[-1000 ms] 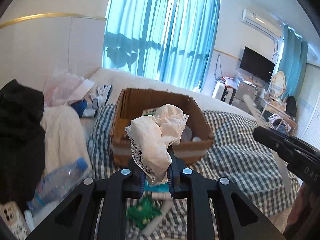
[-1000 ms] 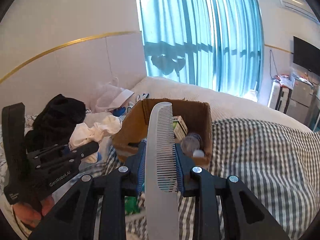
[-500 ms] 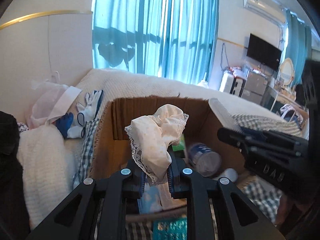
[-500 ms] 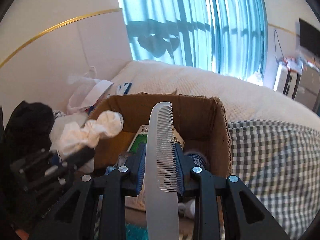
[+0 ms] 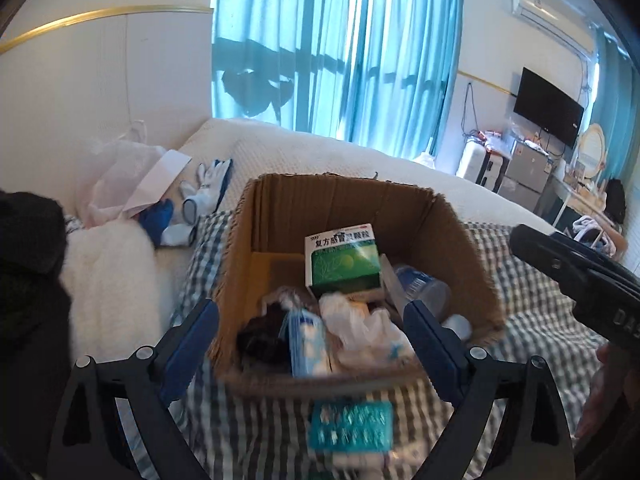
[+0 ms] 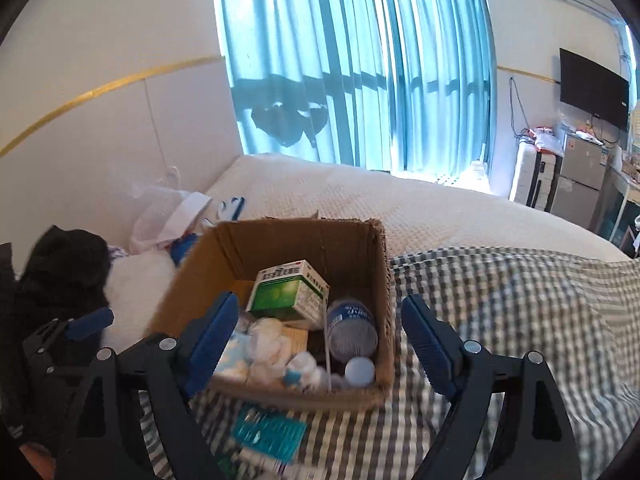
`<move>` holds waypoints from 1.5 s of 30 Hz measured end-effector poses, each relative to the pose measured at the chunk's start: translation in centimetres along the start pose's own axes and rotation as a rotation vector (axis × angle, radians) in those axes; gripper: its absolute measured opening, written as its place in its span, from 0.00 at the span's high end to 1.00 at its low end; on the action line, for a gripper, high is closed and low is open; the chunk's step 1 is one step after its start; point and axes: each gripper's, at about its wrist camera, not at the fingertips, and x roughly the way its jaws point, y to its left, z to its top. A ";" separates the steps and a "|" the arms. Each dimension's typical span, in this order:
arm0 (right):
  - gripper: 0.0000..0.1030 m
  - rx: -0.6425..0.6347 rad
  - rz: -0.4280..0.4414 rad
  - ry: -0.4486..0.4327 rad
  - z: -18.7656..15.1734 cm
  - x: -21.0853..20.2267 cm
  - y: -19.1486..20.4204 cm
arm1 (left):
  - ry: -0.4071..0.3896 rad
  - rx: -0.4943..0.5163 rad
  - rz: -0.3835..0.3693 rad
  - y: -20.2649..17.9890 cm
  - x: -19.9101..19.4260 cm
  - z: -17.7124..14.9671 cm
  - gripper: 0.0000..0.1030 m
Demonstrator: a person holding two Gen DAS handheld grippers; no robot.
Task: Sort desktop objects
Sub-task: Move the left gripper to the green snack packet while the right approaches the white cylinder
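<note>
An open cardboard box [image 5: 340,200] [image 6: 300,236] stands on the checked bedcover. It holds a green medicine box [image 5: 342,256] [image 6: 288,288], a bottle [image 6: 352,328], a blue-white pack [image 5: 306,340] and the lacy white cloth [image 5: 360,320] [image 6: 268,340]. The white comb [image 6: 328,354] stands on edge beside the bottle. My left gripper [image 5: 309,306] hangs over the box's near edge, its jaws opening wide with nothing pressed between them. My right gripper [image 6: 319,298] is likewise over the box, jaws opening and free. A teal blister pack [image 5: 352,424] [image 6: 268,432] lies in front of the box.
A black garment [image 6: 64,268] and white blanket [image 5: 108,280] lie left of the box. Behind them are a plastic bag [image 5: 116,176] and gloves [image 5: 208,188]. The checked cover [image 6: 500,320] spreads to the right. Curtains, a TV and furniture stand far behind.
Both grippers moved forward over the box and opened. The cloth left the left jaws and the comb left the right jaws; both now lie in the box.
</note>
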 end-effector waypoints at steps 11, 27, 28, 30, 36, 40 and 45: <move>0.17 -0.048 0.003 -0.020 -3.2 -12.5 3.0 | -0.020 -0.067 0.023 -0.3 -12.4 -2.3 0.00; 0.17 0.061 0.015 0.088 -17.0 -6.7 -0.1 | 0.129 -0.065 0.075 0.6 -5.9 -15.9 0.00; 0.17 0.069 0.012 0.092 -17.8 -5.9 -0.3 | 0.135 -0.066 0.069 0.7 -4.9 -16.9 0.00; 0.17 0.095 0.020 0.098 -19.3 -4.1 -0.6 | 0.153 -0.077 0.058 0.9 -3.1 -18.5 0.00; 0.17 0.039 -0.014 0.178 -21.8 0.3 -0.6 | 0.275 -0.135 0.021 1.8 2.3 -20.6 0.00; 0.17 0.024 -0.024 0.180 -22.0 1.4 -1.1 | 0.313 -0.140 0.046 1.6 5.1 -21.3 0.00; 0.17 0.014 -0.018 0.211 -22.2 3.0 -1.2 | 0.360 -0.046 0.050 -0.1 6.8 -21.6 0.10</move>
